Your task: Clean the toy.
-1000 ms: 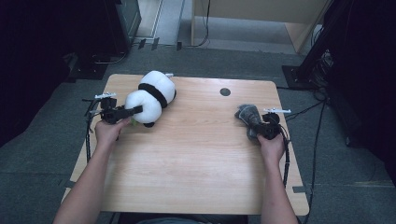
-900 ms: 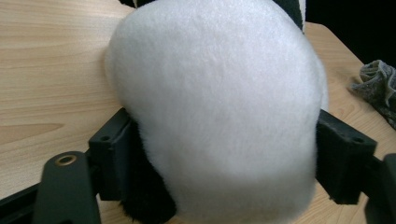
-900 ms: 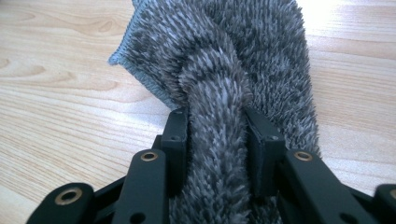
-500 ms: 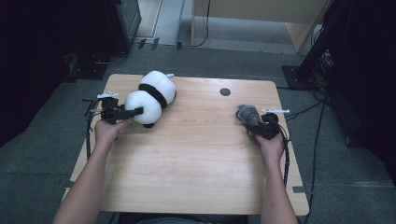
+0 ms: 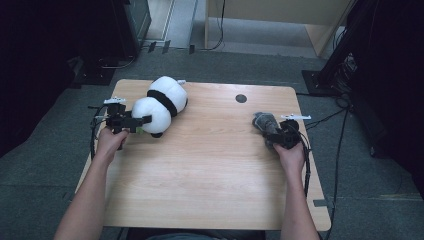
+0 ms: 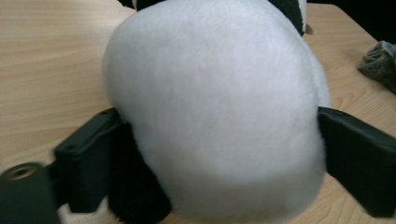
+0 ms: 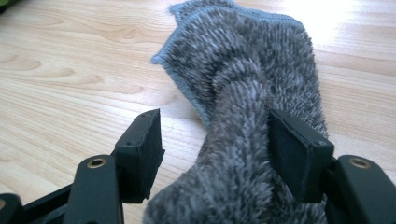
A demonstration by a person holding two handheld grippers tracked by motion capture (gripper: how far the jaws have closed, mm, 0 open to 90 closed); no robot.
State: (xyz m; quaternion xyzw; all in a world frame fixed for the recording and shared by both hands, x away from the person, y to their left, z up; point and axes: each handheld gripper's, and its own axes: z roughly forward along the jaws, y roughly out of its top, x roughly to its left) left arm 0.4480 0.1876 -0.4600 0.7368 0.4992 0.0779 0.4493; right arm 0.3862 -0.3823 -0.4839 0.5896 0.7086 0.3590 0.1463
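Observation:
A black-and-white panda plush lies at the table's far left. My left gripper reaches into its near end. In the left gripper view its white body bulges between the wide-spread fingers, which have just been opening and rest against it without squeezing. At the right, a grey fuzzy cloth lies bunched in front of my right gripper. In the right gripper view a fold of the cloth stands between the jaws, which have just been opening. One pad touches it and the other stands clear.
The wooden table has a small black round hole near its far edge. Cables trail from both grippers over the table's sides. Dark equipment stands on the floor beyond. The grey cloth also lies far off in the left gripper view.
Both hands have stayed in place, and the panda and the cloth lie where they were. The high view is too small to compare the jaws' spread.

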